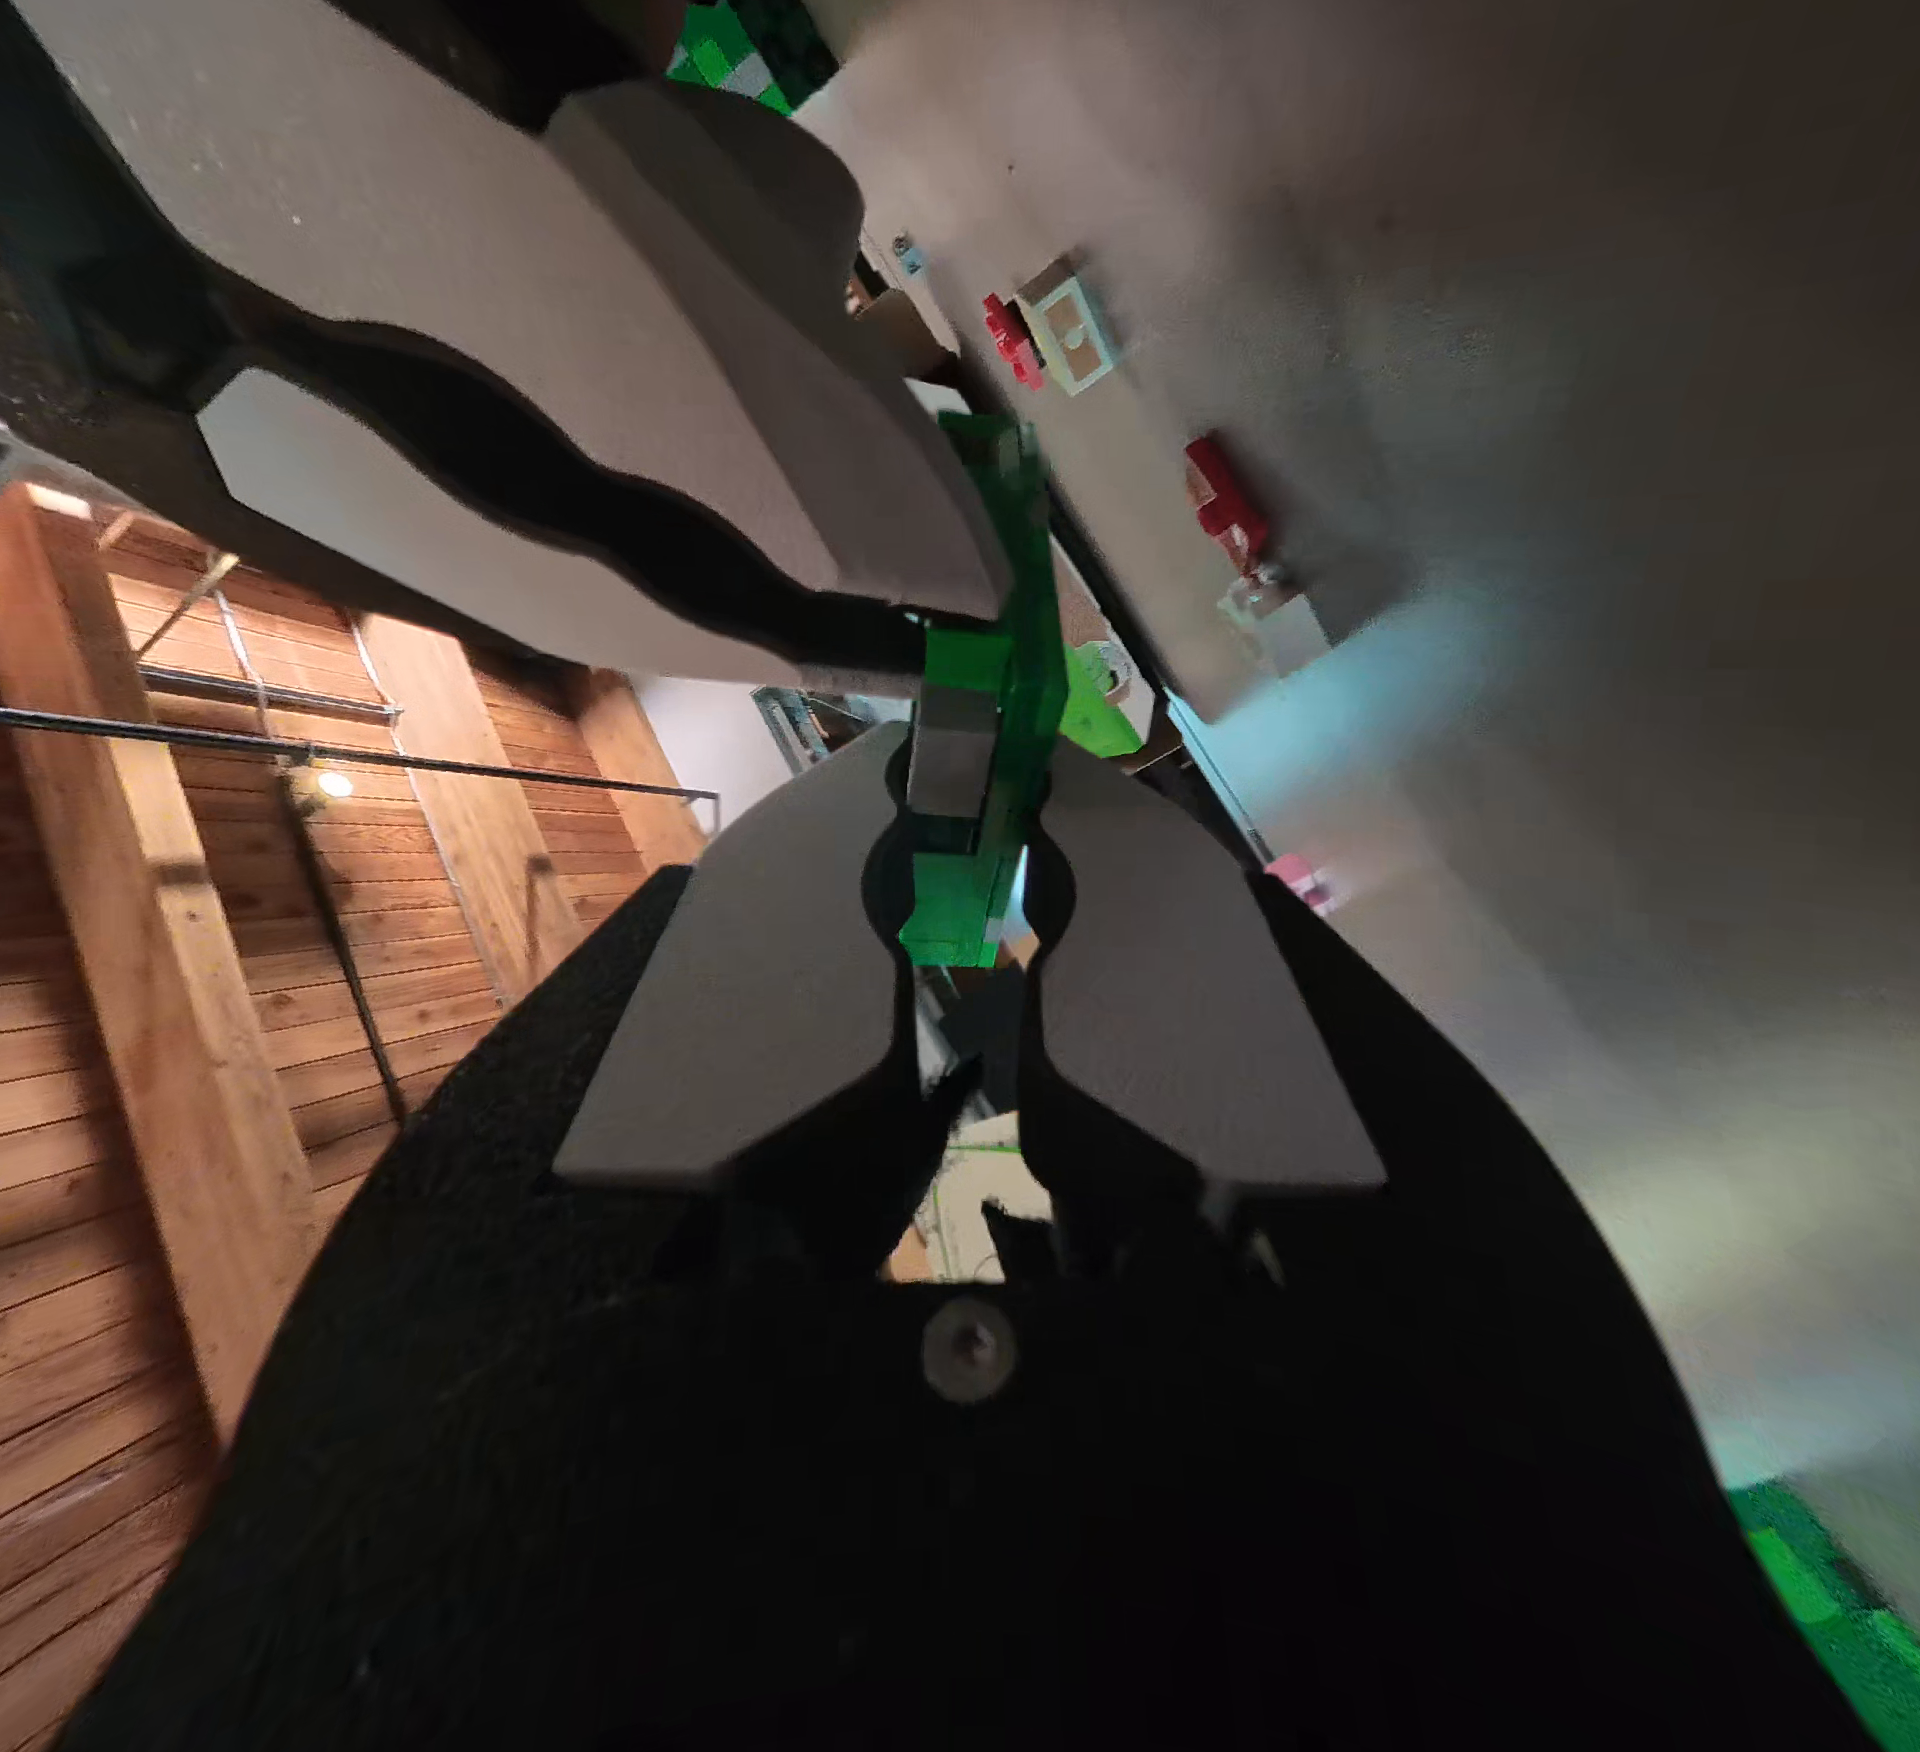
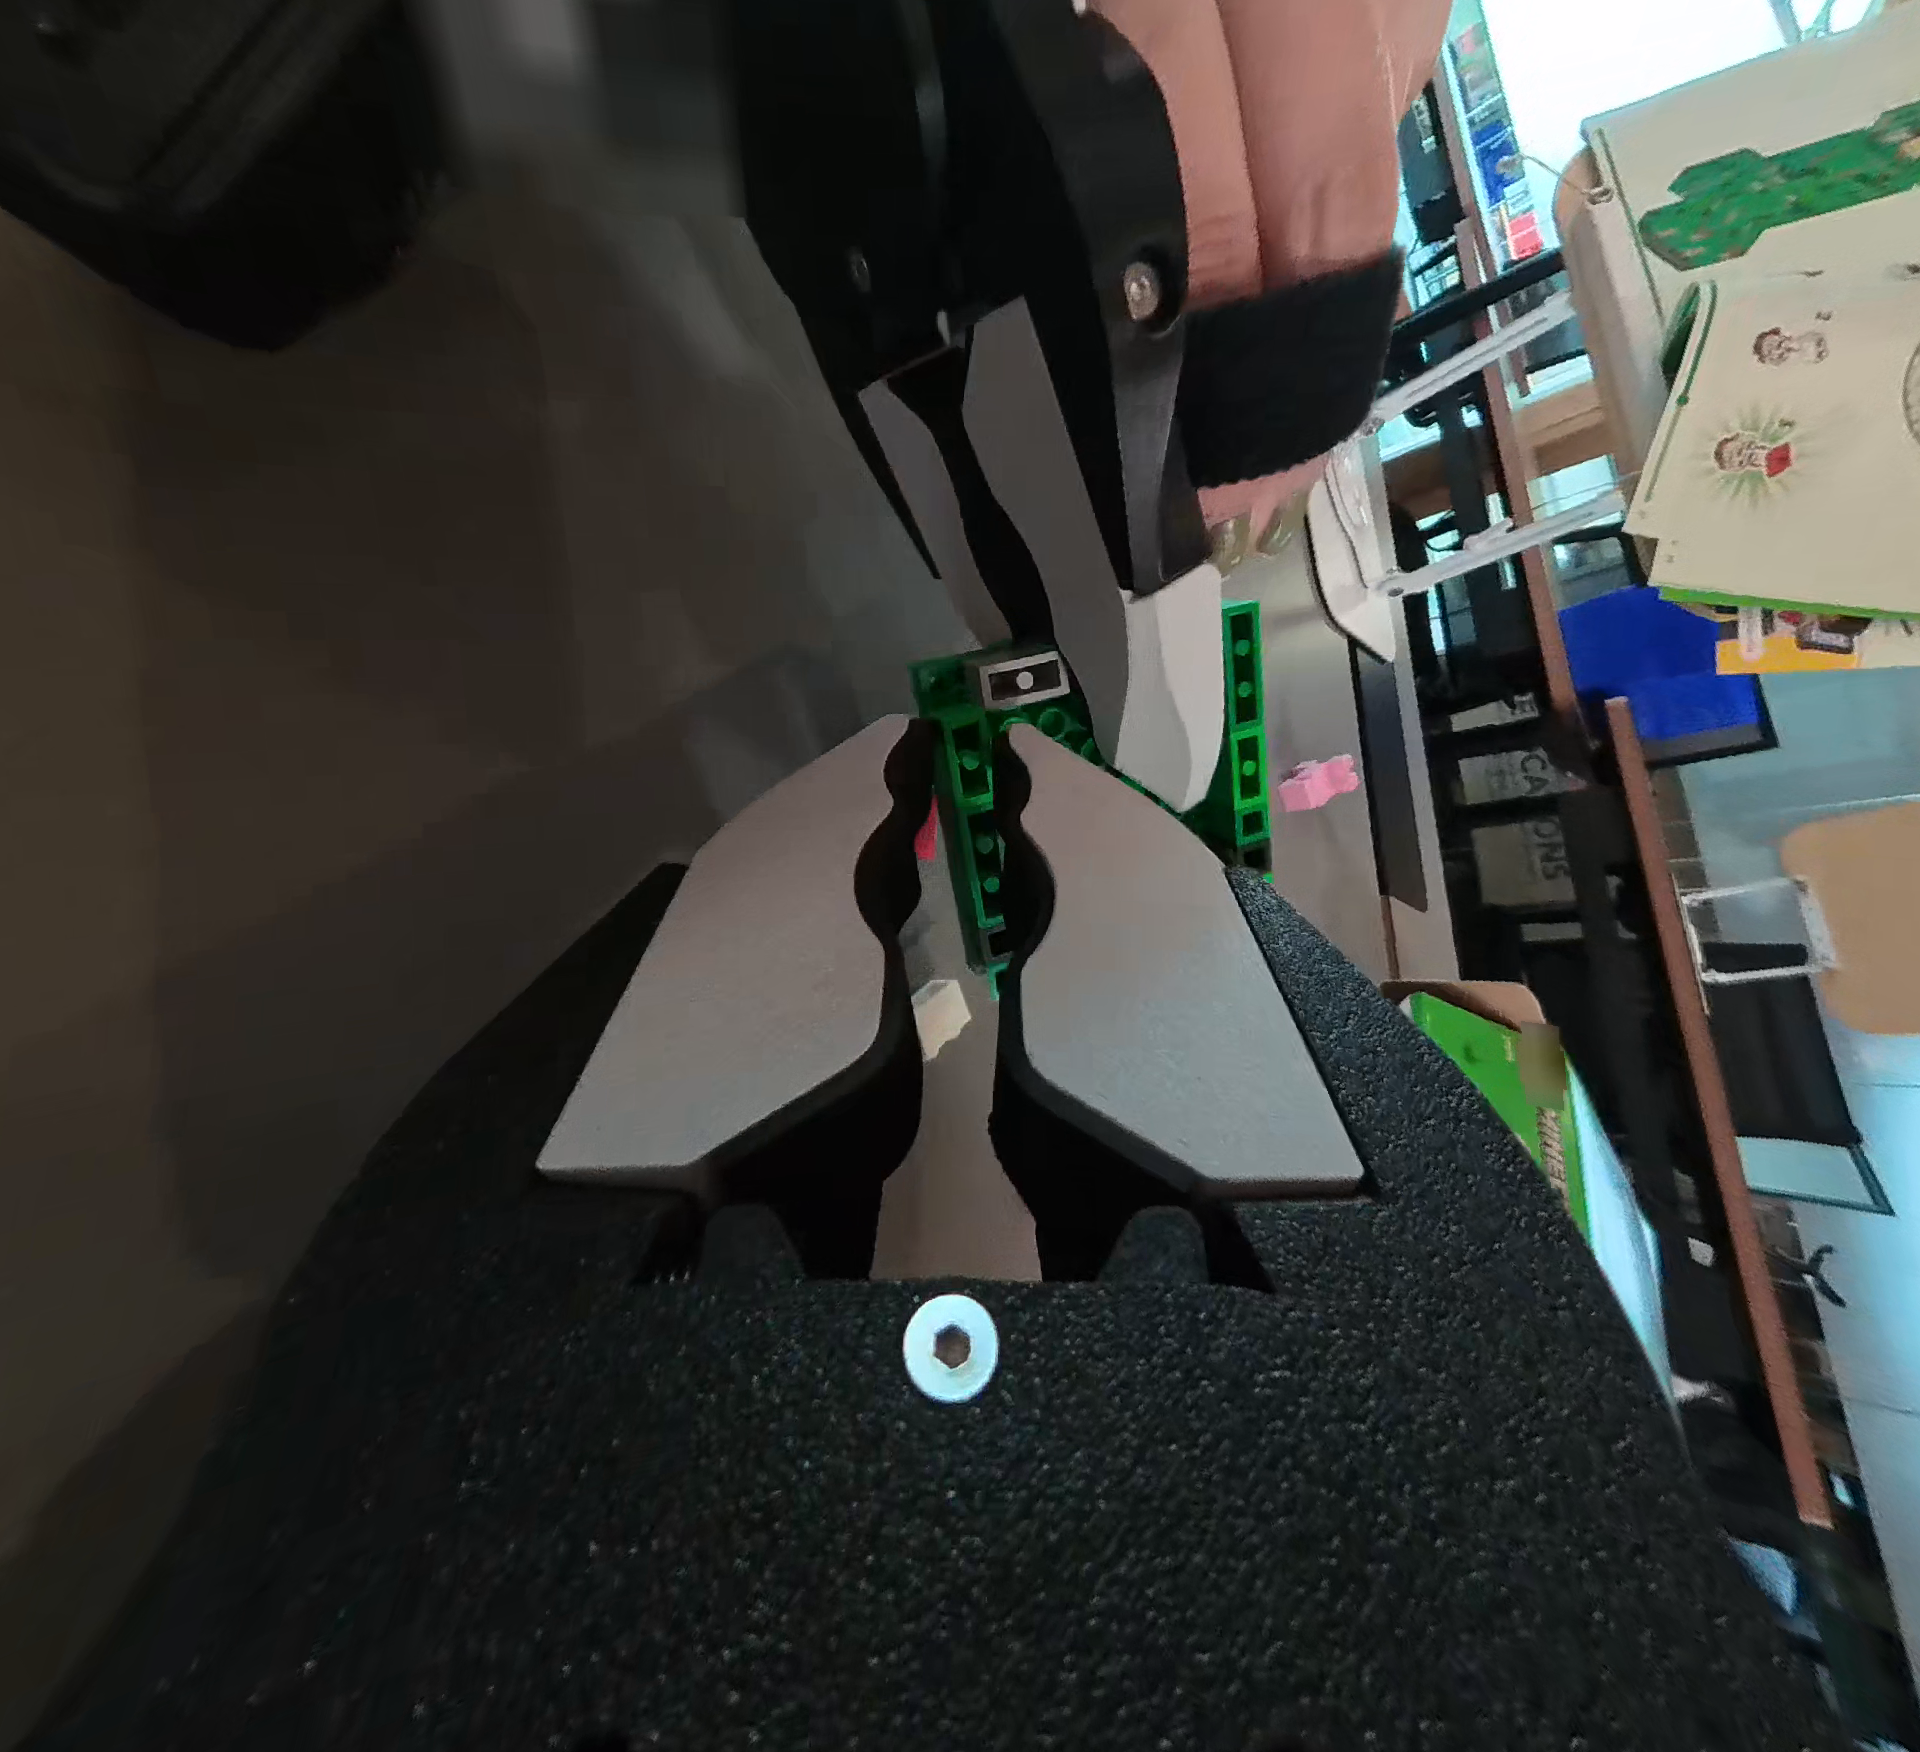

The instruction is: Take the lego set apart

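Note:
A green lego assembly (image 1: 1029, 663) with a grey brick (image 1: 948, 767) on it is held in the air between both grippers. My left gripper (image 1: 966, 767) is shut on it from below in the left wrist view. My right gripper (image 1: 935, 632) comes in from the upper left and pinches its edge. In the right wrist view my right gripper (image 2: 961, 736) is shut on a green studded strip of the assembly (image 2: 971, 829). The left gripper (image 2: 1132, 746), held by a hand (image 2: 1278, 102), clamps it from above beside a small black-and-white tile (image 2: 1023, 679).
Loose pieces lie on the grey table (image 1: 1455, 144): red bricks (image 1: 1226, 497), a white and tan window piece (image 1: 1070, 331), a pink piece (image 2: 1317, 783), a white brick (image 2: 940, 1011). A green box (image 2: 1496, 1058), a blue bin (image 2: 1652, 674) and printed sheets (image 2: 1766, 372) are to the right.

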`<move>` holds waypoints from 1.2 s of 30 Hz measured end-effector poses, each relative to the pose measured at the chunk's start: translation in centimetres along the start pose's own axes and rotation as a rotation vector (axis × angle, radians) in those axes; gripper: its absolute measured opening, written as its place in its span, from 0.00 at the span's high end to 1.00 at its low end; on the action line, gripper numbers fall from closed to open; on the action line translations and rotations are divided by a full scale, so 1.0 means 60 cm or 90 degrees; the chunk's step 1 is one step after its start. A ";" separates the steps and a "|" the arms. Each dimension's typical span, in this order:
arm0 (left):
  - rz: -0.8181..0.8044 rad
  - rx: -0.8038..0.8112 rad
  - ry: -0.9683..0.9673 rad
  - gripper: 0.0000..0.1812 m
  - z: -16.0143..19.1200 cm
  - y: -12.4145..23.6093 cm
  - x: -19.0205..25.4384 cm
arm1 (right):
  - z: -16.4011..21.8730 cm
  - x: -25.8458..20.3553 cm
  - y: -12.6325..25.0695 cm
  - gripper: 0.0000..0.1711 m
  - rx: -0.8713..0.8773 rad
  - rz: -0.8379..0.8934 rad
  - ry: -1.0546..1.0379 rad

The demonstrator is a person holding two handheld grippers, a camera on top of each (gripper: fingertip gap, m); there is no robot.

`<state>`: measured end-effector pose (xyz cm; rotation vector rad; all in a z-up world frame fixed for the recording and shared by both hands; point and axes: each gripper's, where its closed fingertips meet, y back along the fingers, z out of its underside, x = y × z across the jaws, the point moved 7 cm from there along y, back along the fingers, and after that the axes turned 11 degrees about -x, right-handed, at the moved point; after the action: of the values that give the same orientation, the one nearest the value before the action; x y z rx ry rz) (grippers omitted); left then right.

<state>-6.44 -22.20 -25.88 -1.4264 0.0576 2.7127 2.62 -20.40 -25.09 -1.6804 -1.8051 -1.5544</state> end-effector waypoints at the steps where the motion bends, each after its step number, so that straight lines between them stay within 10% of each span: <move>1: -0.008 -0.001 -0.007 0.92 0.000 0.002 -0.003 | -0.002 0.000 0.001 0.93 0.002 -0.002 0.001; 10: 0.016 0.011 -0.008 0.92 -0.004 0.007 -0.007 | -0.012 -0.004 0.004 0.95 -0.040 -0.023 0.034; 21: 0.202 0.013 0.374 0.92 0.042 -0.026 0.021 | 0.023 0.043 0.020 0.96 -0.046 0.144 -0.072; 27: 0.101 -0.015 0.277 0.92 0.056 -0.027 0.039 | 0.109 0.042 -0.007 0.96 -0.232 0.001 -0.246; 36: 0.032 -0.006 0.169 0.92 0.047 -0.015 0.026 | 0.060 0.036 0.010 0.84 -0.071 -0.020 -0.193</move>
<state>-9.54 -21.06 -25.57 -1.8010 0.0984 2.5457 4.11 -16.49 -24.66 -2.0437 -1.9228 -1.5059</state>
